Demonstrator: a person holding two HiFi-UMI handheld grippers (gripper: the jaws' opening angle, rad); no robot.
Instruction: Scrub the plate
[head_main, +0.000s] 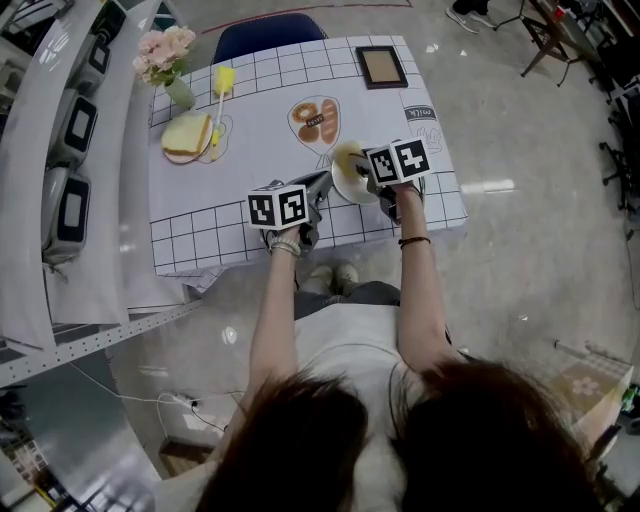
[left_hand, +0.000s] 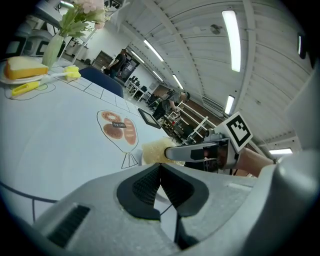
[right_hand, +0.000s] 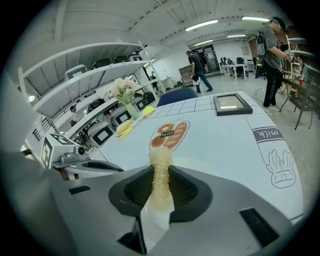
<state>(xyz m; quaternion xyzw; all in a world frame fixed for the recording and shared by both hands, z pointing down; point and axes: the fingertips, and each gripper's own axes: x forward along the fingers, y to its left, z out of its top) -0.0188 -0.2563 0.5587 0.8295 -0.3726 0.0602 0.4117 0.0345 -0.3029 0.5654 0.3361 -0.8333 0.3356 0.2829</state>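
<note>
A white plate (head_main: 349, 191) sits at the table's near edge, tilted up a little. My left gripper (head_main: 322, 186) reaches it from the left, and its jaws are shut on the plate's rim. In the left gripper view the dark pads (left_hand: 145, 187) meet, with a thin white edge between them. My right gripper (head_main: 363, 172) is over the plate, shut on a yellowish fibrous scrub pad (right_hand: 160, 162). The pad (left_hand: 156, 150) rests against the plate's face (head_main: 346, 160). Most of the plate is hidden by the grippers.
The table has a checked white cloth (head_main: 260, 100) with printed bread and milk pictures. Far left stand a flower vase (head_main: 172, 62), a dish with a yellow sponge (head_main: 188, 135) and a yellow brush (head_main: 222, 85). A framed picture (head_main: 381, 66) lies far right. Shelves (head_main: 70, 130) flank the left.
</note>
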